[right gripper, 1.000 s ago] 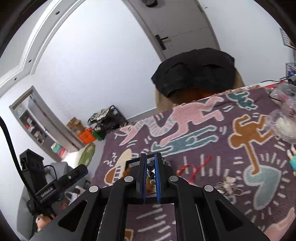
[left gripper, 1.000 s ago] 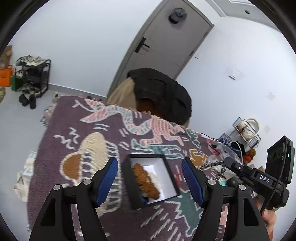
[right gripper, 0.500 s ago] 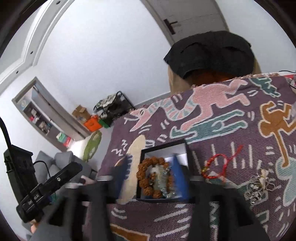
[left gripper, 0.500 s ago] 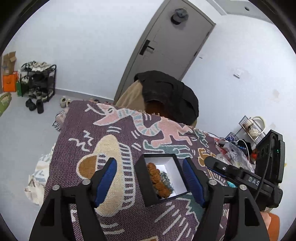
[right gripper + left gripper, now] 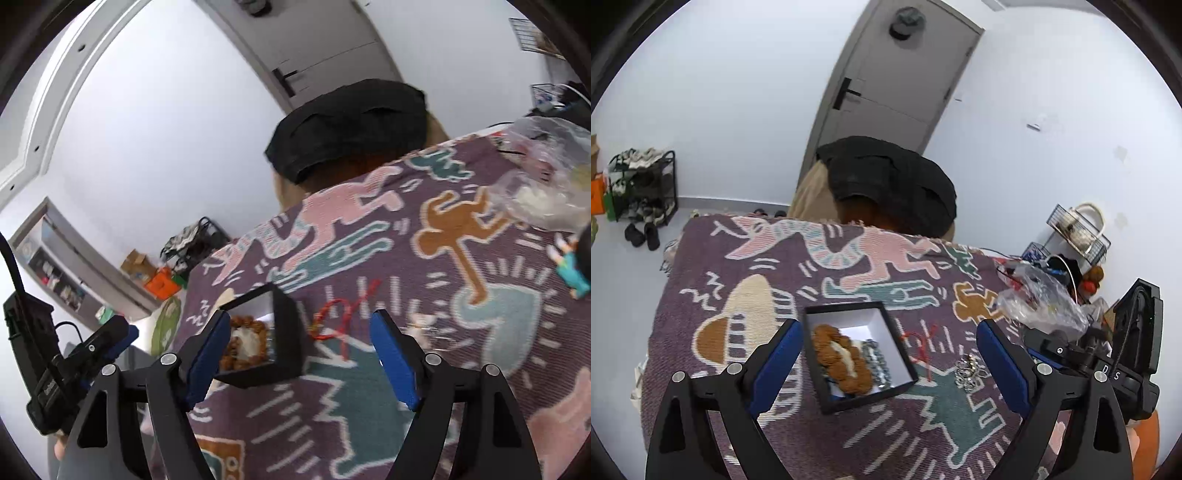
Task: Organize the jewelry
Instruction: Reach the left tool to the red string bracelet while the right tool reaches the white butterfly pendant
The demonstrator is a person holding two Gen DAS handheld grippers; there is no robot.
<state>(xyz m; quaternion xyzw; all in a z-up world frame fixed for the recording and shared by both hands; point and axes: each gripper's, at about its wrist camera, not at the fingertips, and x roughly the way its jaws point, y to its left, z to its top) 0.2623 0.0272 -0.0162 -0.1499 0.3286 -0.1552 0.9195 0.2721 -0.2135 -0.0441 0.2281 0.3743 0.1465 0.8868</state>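
box (image 5: 855,356) between left gripper (image 5: 888,363) jaws (opening, empty); right gripper (image 5: 301,363) opening, holding nothing

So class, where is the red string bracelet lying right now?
In the left wrist view, the red string bracelet lies on the patterned blanket, right of the black box.

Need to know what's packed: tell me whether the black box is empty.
Not empty. The black box holds a brown bead bracelet and a grey bead bracelet.
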